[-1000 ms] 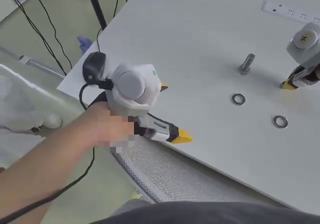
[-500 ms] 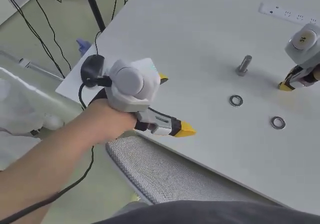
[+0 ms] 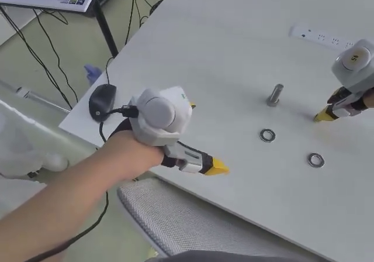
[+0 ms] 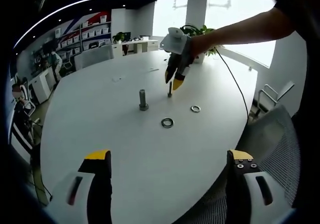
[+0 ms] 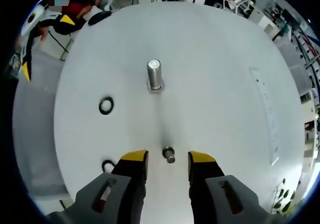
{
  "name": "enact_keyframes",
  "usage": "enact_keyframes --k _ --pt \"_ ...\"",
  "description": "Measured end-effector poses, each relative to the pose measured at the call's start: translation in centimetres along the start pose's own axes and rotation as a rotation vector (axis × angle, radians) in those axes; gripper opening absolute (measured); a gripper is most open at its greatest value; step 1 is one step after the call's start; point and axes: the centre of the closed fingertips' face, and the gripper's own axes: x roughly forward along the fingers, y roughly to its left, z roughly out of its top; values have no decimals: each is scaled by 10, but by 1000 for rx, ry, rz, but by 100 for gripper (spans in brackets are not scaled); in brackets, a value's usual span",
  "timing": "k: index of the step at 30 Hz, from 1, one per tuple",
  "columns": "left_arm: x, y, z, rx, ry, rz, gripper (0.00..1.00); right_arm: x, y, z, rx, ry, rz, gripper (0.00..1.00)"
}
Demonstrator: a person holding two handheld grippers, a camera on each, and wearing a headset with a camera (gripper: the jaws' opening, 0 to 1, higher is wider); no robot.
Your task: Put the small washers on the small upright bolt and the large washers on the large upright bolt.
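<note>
the left gripper point(image 3: 204, 135) is held at the near edge of the white table point(image 3: 222, 51), beside a mesh chair point(image 3: 193, 221). its jaws are spread wide with nothing between them. the right gripper point(image 4: 173, 81) points down at the table with its jaws partly apart. the small bolt point(image 5: 169, 154) stands upright in the gap and seems to touch neither tip. the big bolt point(image 3: 274, 94) stands upright near it. both washers lie flat on the table, one washer point(image 3: 267, 135) near the big bolt and the other washer point(image 3: 316, 159) closer to the edge. a power strip point(image 3: 318, 38) lies farther back.
</note>
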Motion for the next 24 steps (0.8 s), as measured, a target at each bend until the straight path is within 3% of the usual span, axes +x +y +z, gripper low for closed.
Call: enact_keyframes --k 5,9,17,19,24 --pt "12 -3 0 7 -3 -28 99 -13 5 4 21 -28 -5 35" --pt "17 -2 -6 21 15 -30 99 -22 9 3 6 -18 -14 35" --pt "22 -4 -12 11 33 -35 98 -38 23 5 9 -52 -16 35" --pt "23 -6 -13 11 34 -40 97 -34 24 5 14 -61 -4 35" --pt "22 -10 -14 17 40 -46 95 -38 47 -7 0 -57 1 35"
